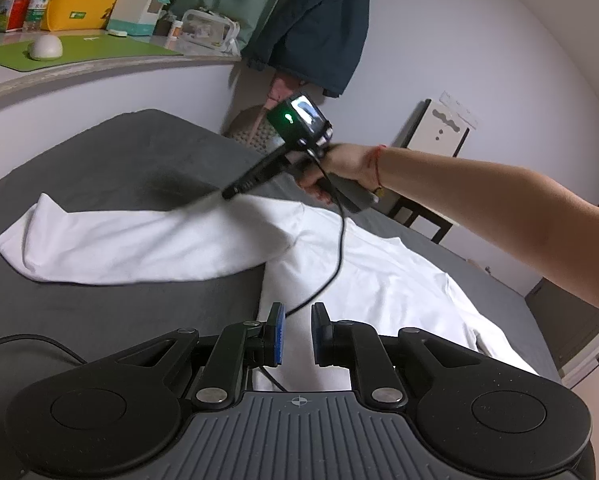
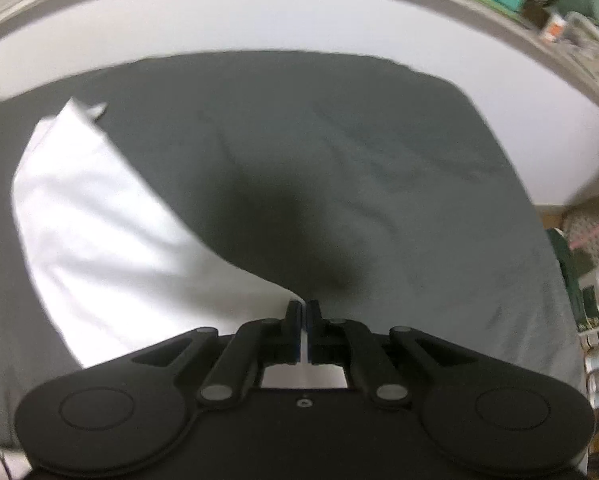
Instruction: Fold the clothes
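A white shirt [image 1: 379, 272] lies spread on a bed with a dark grey sheet [image 1: 99, 152]. Its long sleeve [image 1: 139, 240] stretches out to the left. My right gripper [image 1: 227, 194], held by a person's hand, is at the sleeve's far edge near the shoulder. In the right wrist view the right gripper [image 2: 304, 310] is shut, with a thin strip of the white sleeve [image 2: 99, 240] pinched between its pads above the grey sheet [image 2: 379, 160]. My left gripper [image 1: 298, 334] hovers over the shirt's body, its blue pads a narrow gap apart with nothing between them.
A ledge along the wall holds a yellow bag [image 1: 87, 0], boxes and a white dome [image 1: 45, 46]. A dark jacket [image 1: 319, 28] hangs on the wall. A chair [image 1: 431, 152] stands beyond the bed. The right gripper's cable [image 1: 339, 248] trails across the shirt.
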